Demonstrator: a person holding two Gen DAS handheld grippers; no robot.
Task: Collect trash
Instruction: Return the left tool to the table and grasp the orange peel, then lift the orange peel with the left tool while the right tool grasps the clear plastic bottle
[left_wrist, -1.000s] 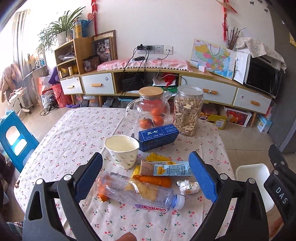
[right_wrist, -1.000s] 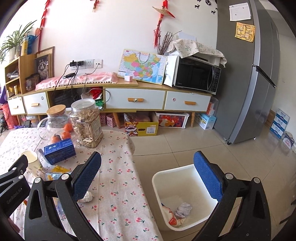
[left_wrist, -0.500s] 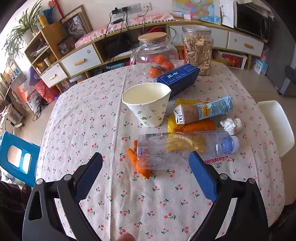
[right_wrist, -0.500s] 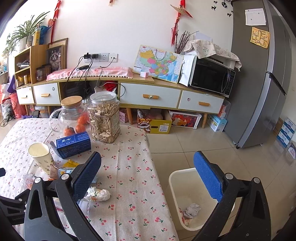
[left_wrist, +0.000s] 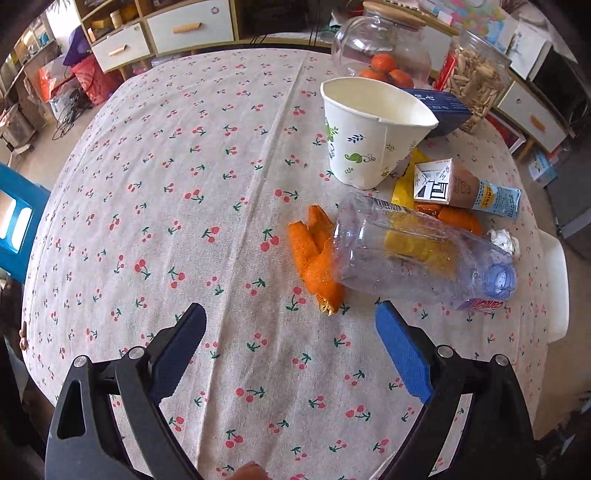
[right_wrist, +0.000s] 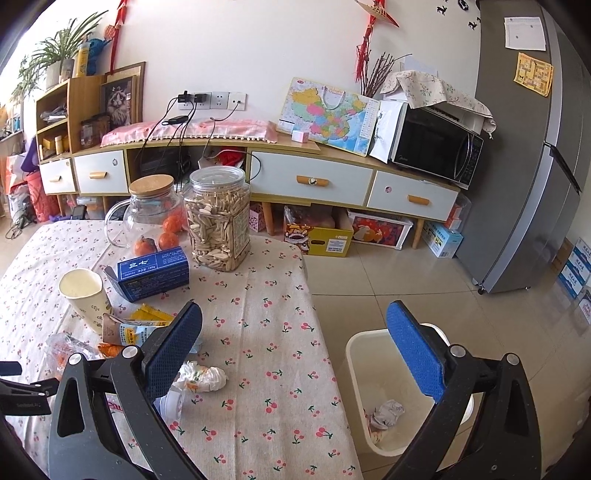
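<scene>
Trash lies on the cherry-print tablecloth (left_wrist: 166, 206): an orange peel (left_wrist: 316, 254), an empty clear plastic bottle (left_wrist: 417, 254) on its side, a paper cup (left_wrist: 365, 136), a small drink carton (left_wrist: 465, 188), a yellow wrapper (left_wrist: 400, 184) and a crumpled tissue (right_wrist: 201, 376). My left gripper (left_wrist: 290, 332) hangs open above the cloth, just short of the peel and bottle. My right gripper (right_wrist: 293, 332) is open and empty over the table's right edge, between the tissue and the white bin (right_wrist: 360, 354) on the floor, which holds crumpled paper (right_wrist: 386, 413).
A blue box (right_wrist: 153, 273), a glass jug of oranges (right_wrist: 151, 210) and a jar of seeds (right_wrist: 218, 221) stand at the table's far side. A blue stool (left_wrist: 14, 214) is left of the table. A sideboard, microwave and fridge (right_wrist: 524, 166) line the back.
My left gripper has tilted downward and moved left and closer to the table, so the peel and bottle now sit ahead of its fingers. The right gripper drifted slightly left.
</scene>
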